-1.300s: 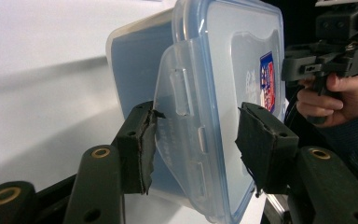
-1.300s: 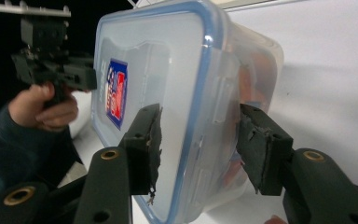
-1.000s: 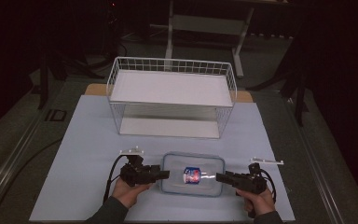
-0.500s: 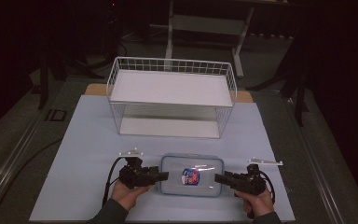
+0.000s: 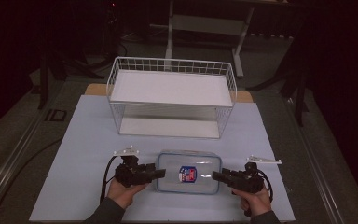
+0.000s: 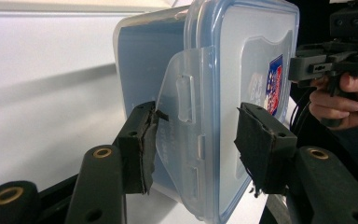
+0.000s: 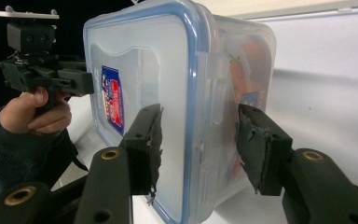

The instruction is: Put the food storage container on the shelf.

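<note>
The high view is dim and grainy, the room around the lit table (image 5: 74, 140) falling to black, while both gripper views are brighter and sharp, with soft glare on the container's lid (image 7: 140, 84).

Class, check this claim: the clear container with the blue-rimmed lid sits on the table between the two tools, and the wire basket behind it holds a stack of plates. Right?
One detail is wrong. The wire basket holds no plates; the high view shows bare white shelves. The rest stands: the clear container sits on the table between the left tool and the right tool.
</note>
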`<action>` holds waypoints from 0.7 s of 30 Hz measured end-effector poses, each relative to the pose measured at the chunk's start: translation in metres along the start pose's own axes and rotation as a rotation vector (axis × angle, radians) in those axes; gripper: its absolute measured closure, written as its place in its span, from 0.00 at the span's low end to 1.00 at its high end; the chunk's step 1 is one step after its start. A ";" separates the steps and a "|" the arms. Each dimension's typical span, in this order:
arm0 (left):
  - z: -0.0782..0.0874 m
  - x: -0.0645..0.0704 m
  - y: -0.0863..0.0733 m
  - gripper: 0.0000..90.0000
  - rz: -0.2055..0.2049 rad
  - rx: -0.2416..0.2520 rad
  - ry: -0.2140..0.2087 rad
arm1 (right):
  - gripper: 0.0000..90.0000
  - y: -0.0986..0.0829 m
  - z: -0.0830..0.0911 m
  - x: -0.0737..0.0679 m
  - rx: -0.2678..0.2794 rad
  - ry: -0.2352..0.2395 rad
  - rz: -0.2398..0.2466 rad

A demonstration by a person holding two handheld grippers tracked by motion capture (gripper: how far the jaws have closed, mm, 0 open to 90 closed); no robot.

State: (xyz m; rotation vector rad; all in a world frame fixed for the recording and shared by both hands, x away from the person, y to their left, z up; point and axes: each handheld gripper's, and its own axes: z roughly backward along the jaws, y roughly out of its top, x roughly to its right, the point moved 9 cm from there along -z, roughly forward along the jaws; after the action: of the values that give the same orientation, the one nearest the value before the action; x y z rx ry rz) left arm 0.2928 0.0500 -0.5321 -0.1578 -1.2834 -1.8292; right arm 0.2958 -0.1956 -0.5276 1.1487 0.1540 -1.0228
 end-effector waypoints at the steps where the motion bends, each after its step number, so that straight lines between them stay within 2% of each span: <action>1: 0.003 0.000 0.002 0.54 -0.008 0.008 0.004 | 0.57 0.002 -0.001 -0.003 0.008 0.003 0.011; 12: 0.018 0.004 0.013 0.54 -0.044 0.031 0.015 | 0.57 0.012 -0.002 -0.015 0.034 0.015 0.039; 19: 0.021 0.006 0.016 0.54 -0.046 0.041 0.019 | 0.57 0.017 -0.002 -0.019 0.045 0.019 0.047; 21: 0.025 0.008 0.020 0.54 -0.058 0.050 0.024 | 0.57 0.019 -0.002 -0.021 0.050 0.021 0.054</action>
State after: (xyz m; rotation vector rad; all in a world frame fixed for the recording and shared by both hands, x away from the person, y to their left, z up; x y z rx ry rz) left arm 0.2929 0.0641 -0.5024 -0.0714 -1.3278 -1.8403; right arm 0.2981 -0.1813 -0.5035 1.2032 0.1146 -0.9716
